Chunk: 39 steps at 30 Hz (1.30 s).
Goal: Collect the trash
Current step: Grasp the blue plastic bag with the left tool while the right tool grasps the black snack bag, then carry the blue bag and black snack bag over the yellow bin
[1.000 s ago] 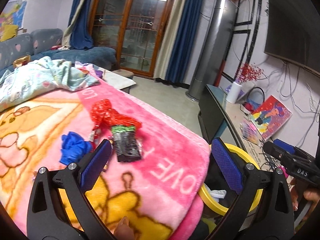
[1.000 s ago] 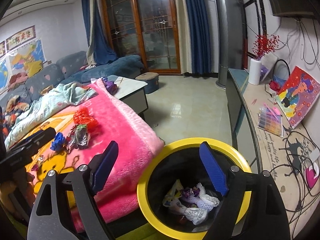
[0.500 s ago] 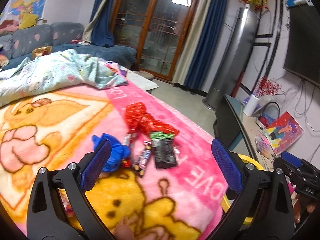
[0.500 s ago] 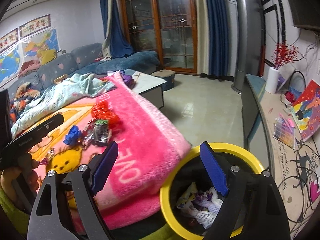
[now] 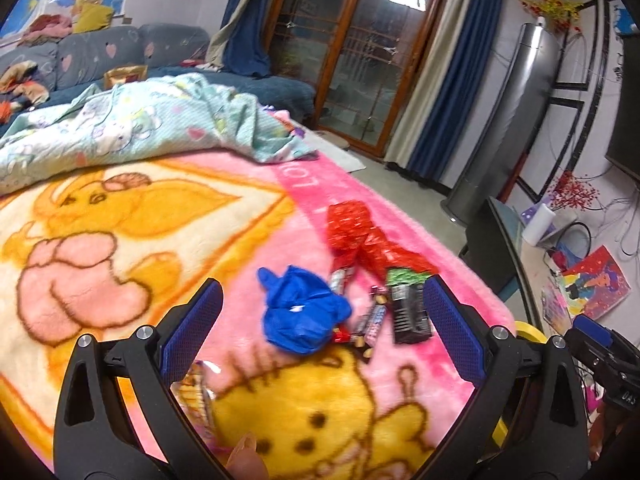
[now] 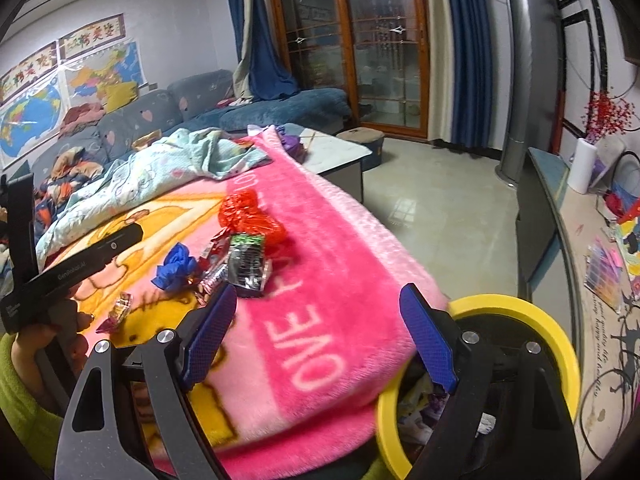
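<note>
Trash lies in a cluster on the pink cartoon blanket (image 5: 140,208): a crumpled blue wrapper (image 5: 298,314), a red crinkled bag (image 5: 360,236), a dark snack packet with a green top (image 5: 408,306) and small candy wrappers (image 5: 372,320). My left gripper (image 5: 322,330) hovers over this cluster, open, with nothing between its blue pads. The right wrist view shows the same pile: blue wrapper (image 6: 176,266), red bag (image 6: 248,214), dark packet (image 6: 246,264). My right gripper (image 6: 318,338) is open and empty over the blanket's pink edge, beside the yellow-rimmed bin (image 6: 532,320) that holds trash.
A light blue quilt (image 5: 120,124) is bunched at the blanket's far side, with a sofa (image 6: 132,128) behind. A low table (image 6: 336,156) stands beyond the blanket. A TV bench (image 6: 576,240) with clutter runs along the right wall. Tiled floor (image 6: 440,200) lies between.
Both grippers swung left from the bin toward the blanket. The trash cluster now sits between the left gripper's fingers, and the bin has slid to the right edge of both views.
</note>
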Tool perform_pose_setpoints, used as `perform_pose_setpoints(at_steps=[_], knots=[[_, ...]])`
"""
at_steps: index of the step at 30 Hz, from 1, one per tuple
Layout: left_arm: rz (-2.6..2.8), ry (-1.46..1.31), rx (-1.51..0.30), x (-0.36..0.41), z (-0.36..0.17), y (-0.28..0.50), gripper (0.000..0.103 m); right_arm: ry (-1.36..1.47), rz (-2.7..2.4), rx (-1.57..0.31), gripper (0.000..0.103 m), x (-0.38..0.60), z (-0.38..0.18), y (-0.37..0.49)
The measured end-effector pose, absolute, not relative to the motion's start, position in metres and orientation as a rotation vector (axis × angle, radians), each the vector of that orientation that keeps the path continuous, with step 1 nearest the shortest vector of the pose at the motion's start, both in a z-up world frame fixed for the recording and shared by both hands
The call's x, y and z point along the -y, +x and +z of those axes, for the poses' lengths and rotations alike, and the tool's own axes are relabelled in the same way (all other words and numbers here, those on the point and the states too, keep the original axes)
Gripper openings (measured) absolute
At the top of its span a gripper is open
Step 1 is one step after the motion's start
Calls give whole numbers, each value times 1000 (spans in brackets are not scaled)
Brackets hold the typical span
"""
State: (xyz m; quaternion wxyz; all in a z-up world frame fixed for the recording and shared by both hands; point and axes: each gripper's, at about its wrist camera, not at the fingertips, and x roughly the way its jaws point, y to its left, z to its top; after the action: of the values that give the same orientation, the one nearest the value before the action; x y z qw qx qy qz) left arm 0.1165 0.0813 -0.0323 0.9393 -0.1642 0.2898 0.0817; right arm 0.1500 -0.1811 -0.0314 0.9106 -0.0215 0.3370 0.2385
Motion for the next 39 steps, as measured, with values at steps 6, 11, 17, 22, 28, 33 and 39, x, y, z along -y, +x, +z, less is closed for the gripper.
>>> perform_pose_setpoints(at_steps=[6, 11, 17, 22, 28, 33, 39], knots=[[167, -329, -685, -98, -52, 127, 92, -56, 536, -741, 81, 153, -46, 172], [146, -364, -736, -105, -65, 133, 77, -50, 562, -783, 81, 130, -59, 194], [97, -379, -777, -102, -76, 142, 57, -22, 596, -851, 80, 106, -75, 219], [76, -401, -806, -102, -84, 145, 46, 3, 614, -892, 75, 90, -84, 233], [62, -434, -831, -106, -90, 147, 28, 2, 619, -916, 70, 73, -95, 245], [50, -447, -837, -106, -93, 146, 19, 5, 634, -936, 45, 65, -105, 251], [49, -463, -826, -108, -93, 145, 14, 24, 654, -902, 36, 75, -102, 242]])
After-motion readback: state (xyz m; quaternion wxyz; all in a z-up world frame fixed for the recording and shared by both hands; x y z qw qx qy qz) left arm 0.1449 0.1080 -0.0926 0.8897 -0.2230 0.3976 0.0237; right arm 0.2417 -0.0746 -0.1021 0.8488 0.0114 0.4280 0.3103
